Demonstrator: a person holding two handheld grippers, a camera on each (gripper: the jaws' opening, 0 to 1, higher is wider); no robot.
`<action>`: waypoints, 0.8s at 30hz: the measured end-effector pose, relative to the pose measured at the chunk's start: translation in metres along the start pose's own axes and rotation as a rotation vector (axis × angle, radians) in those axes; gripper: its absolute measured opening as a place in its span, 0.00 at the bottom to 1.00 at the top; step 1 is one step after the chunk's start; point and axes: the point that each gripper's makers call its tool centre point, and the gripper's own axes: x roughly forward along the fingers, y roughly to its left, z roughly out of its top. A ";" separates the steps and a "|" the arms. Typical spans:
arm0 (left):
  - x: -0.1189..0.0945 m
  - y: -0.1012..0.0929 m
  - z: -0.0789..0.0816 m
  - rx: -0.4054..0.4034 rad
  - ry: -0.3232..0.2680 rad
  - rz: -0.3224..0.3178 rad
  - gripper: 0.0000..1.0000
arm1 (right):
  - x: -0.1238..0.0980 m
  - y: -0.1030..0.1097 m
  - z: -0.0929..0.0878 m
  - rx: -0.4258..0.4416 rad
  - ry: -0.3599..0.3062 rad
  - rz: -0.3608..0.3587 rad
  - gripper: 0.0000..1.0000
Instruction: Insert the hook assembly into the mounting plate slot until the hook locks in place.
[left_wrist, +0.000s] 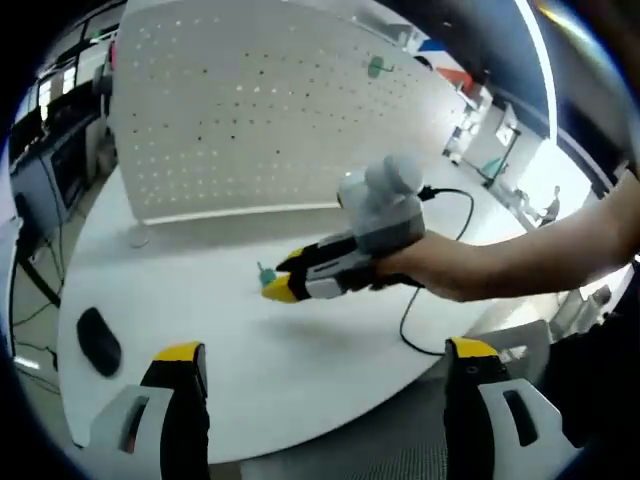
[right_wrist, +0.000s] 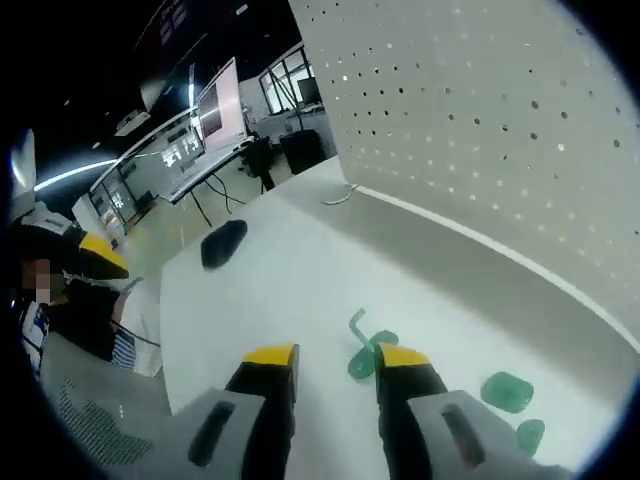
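Note:
A white pegboard mounting plate (left_wrist: 260, 110) stands upright at the back of the white table (left_wrist: 200, 300); it also rises at the right of the right gripper view (right_wrist: 480, 120). One green hook (left_wrist: 375, 67) hangs high on it. A loose green hook (right_wrist: 360, 348) lies on the table just ahead of my right gripper (right_wrist: 335, 360), close to its right fingertip (right_wrist: 402, 357); the jaws stand apart and hold nothing. In the left gripper view a hand holds the right gripper (left_wrist: 285, 278) low over that hook (left_wrist: 265, 272). My left gripper (left_wrist: 325, 355) is wide open and holds nothing.
A black mouse (left_wrist: 98, 340) lies near the table's left edge, and shows again in the right gripper view (right_wrist: 222, 243). Two more green pieces (right_wrist: 506, 390) lie on the table right of my right jaws. A black cable (left_wrist: 455, 215) trails behind the hand. Desks and monitors (right_wrist: 215, 110) stand beyond.

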 end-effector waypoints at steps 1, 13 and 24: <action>0.000 0.001 -0.002 -0.005 0.003 0.002 1.00 | 0.002 0.000 0.001 0.000 0.003 0.002 0.28; 0.000 0.011 -0.012 -0.050 0.022 0.026 1.00 | 0.026 -0.009 0.006 0.076 0.040 0.016 0.14; 0.001 0.015 -0.012 -0.046 0.028 0.030 1.00 | 0.018 -0.016 0.007 0.107 0.031 -0.003 0.03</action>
